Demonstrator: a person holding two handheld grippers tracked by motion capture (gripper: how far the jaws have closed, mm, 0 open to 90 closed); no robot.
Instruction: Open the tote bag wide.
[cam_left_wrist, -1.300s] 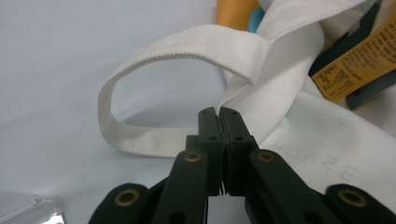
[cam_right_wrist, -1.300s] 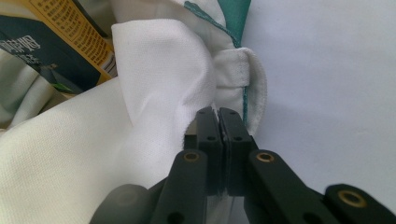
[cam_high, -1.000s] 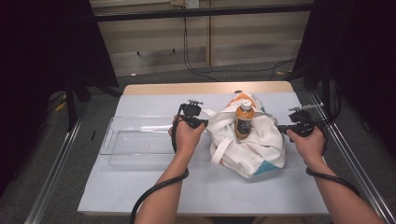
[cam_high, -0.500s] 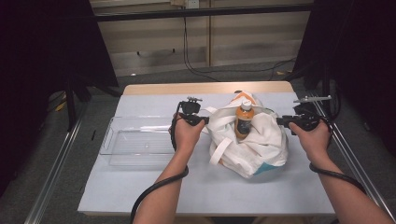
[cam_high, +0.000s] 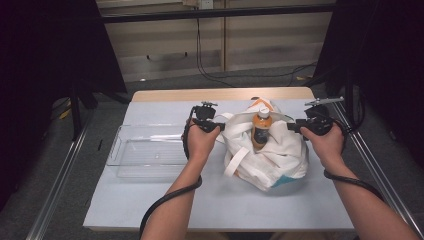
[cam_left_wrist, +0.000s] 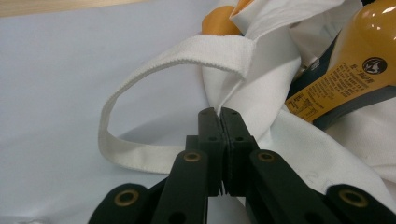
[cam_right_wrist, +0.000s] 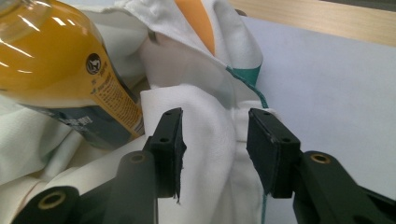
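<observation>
Grey surface (cam_high: 150, 200) carries a white bag (cam_high: 272, 157) right of centre, an upright orange bottle (cam_high: 260, 131) in its mouth. Left gripper (cam_left_wrist: 219, 114) has its fingers clamped on the bag's left rim; right gripper (cam_right_wrist: 215, 135), fingers just opening, straddles the right rim without pressing it.

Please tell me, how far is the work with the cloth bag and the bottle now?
Seemingly done: the orange drink bottle stands inside the white cloth tote bag. In hand: the left gripper pinches the bag's edge, while the right gripper has just been opening, fabric loose between its jaws. Possibly left: the clear plastic tray holds nothing.
</observation>
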